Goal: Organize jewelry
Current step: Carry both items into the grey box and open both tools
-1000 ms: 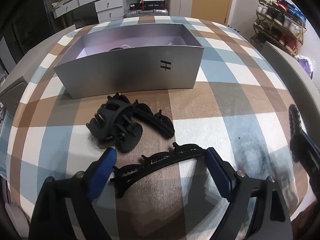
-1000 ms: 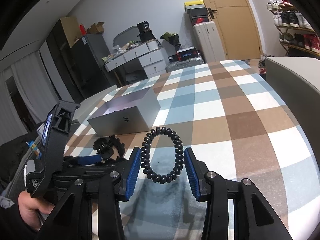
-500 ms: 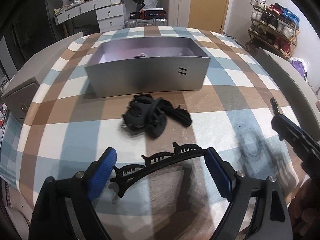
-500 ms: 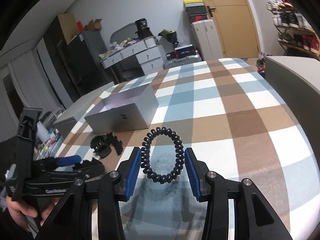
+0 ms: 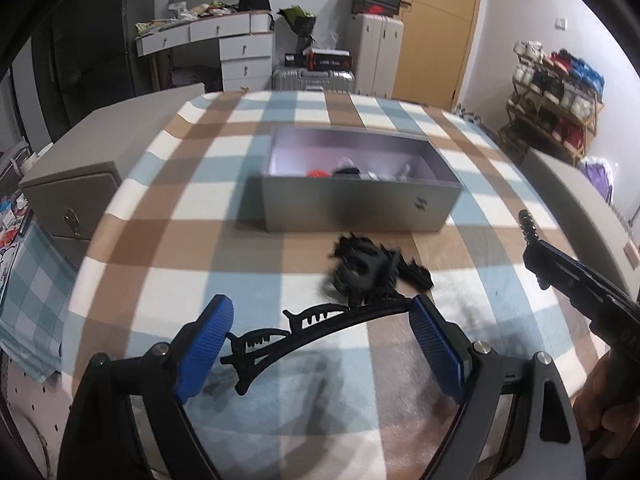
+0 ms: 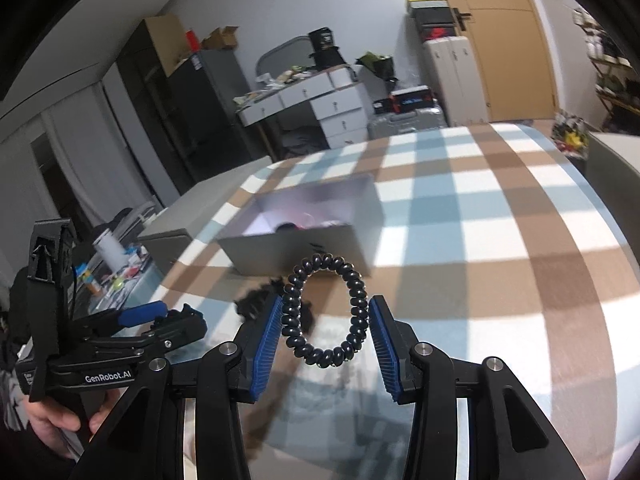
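the left claw point(image 5: 320, 344) is grasping a long black hair clip point(image 5: 320, 322) by its two ends, up above the counter point(image 5: 168, 216). the clip looks hard and thin, with little teeth that might snap, so holding it at the ends seems right. the right claw point(image 6: 325, 330) is grasping a black coil hair tie point(image 6: 325, 310) between its blue pads, also up in the air. the tie looks light, soft and stretchy, so i think it could slip out if squeezed too little. more black clips point(image 5: 372, 268) lie in a pile on the counter just in front of the grey box point(image 5: 352, 204). the box is open and has some small things inside. the counter has a soft cloth with blue, brown and white squares. behind it are white drawers point(image 5: 240, 52), suitcases point(image 5: 372, 56), a wooden door point(image 5: 436, 28) and a shoe rack point(image 5: 556, 96).
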A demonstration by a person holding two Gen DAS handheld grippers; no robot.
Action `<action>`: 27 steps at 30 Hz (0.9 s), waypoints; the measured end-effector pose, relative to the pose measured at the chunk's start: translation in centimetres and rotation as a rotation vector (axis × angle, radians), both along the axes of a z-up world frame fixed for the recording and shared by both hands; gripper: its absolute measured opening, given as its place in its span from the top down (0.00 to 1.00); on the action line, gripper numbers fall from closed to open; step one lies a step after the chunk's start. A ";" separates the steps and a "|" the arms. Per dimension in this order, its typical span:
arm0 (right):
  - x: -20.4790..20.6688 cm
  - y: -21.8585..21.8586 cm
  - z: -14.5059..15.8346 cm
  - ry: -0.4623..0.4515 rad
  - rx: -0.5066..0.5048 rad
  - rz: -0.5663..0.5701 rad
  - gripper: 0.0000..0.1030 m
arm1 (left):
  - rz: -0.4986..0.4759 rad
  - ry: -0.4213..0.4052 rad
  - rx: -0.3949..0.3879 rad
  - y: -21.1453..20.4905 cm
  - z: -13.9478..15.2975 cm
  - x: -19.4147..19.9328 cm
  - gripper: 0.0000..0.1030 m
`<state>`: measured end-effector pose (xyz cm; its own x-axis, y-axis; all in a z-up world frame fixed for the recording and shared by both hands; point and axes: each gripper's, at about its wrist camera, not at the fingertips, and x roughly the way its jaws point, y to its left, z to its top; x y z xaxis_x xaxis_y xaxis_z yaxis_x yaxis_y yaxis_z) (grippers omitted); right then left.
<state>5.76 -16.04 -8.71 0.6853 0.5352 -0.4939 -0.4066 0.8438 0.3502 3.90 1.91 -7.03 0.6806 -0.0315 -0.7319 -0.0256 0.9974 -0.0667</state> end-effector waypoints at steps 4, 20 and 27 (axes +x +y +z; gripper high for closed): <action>1.4 2.1 1.9 -0.042 -0.005 0.045 0.58 | 0.008 -0.046 -0.017 1.5 1.2 0.9 0.16; 9.1 5.1 5.3 -0.050 -0.005 0.103 0.58 | -0.106 -0.143 -0.123 2.6 4.8 8.0 0.16; 12.0 5.2 4.9 -0.037 -0.032 0.098 0.58 | -0.129 -0.093 -0.218 2.3 3.6 11.4 0.16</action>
<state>17.79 -10.80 -3.83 0.6484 0.5853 -0.4869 -0.5001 0.8096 0.3073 15.25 4.23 -3.43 0.7247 -0.2720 -0.6331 0.1168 0.9540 -0.2761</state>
